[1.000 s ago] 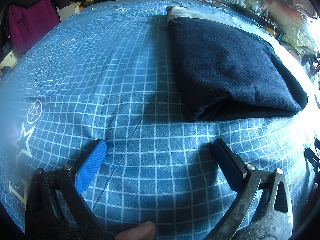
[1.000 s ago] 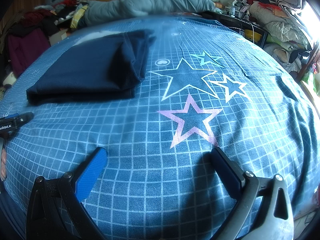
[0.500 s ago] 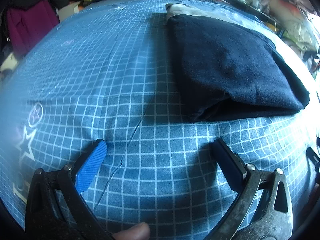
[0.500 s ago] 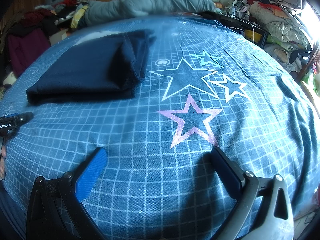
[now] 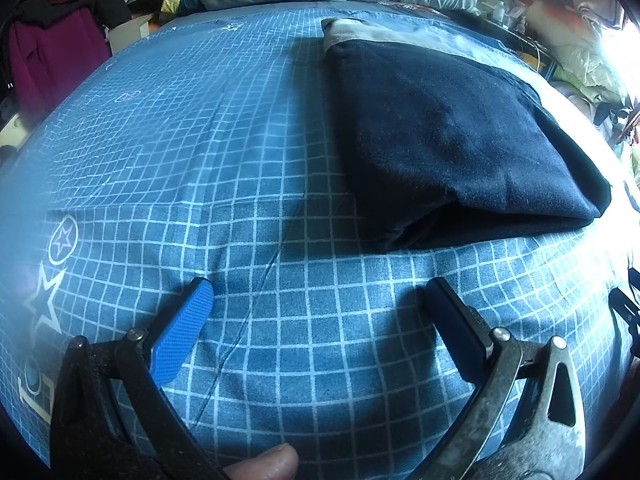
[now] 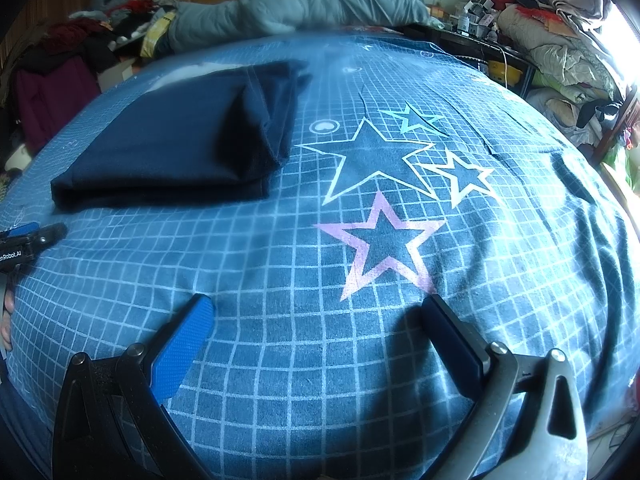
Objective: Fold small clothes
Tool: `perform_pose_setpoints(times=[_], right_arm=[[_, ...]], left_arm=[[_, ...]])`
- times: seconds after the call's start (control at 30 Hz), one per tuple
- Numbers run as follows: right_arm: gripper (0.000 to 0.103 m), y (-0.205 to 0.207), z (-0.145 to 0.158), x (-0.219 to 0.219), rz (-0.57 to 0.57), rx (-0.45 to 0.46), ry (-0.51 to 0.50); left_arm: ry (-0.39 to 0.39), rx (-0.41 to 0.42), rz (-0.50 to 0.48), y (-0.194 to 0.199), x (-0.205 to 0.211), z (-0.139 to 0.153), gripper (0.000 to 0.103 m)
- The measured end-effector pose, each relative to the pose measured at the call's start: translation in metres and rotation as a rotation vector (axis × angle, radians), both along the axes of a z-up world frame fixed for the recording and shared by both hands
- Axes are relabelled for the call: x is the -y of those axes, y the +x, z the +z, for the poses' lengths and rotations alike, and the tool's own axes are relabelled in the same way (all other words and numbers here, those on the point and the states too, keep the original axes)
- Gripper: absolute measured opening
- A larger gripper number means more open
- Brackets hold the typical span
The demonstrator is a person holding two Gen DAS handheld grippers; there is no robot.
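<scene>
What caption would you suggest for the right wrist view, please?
Open right gripper hovering over a star-print bedsheet, a folded navy garment lying ahead to its left.

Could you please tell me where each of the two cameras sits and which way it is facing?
Left wrist: on the left claw, low over the bedspread, facing the folded navy garment; open fingers and a fingertip show.
Right wrist: on the right claw, facing the pink star; open fingers show, with the left claw at the left edge.
Shared: garment, bedspread, grey duvet.
</scene>
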State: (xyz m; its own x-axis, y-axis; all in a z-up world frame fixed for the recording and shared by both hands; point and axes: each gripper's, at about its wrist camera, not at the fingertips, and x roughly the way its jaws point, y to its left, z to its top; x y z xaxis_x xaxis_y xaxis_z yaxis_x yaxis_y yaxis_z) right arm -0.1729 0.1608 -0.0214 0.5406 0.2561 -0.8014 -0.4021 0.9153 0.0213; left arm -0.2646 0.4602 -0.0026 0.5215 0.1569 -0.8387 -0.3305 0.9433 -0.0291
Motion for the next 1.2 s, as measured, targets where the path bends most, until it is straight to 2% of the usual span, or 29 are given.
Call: perform_pose_setpoints(times=[1.2], right_arm=[[0.103,-0.0011,-0.0005,0.0004,-0.002,0.001,0.002]], left_arm=[[0.000,-0.010,-0.001,-0.0015,0.0008,0.0000,0.103]])
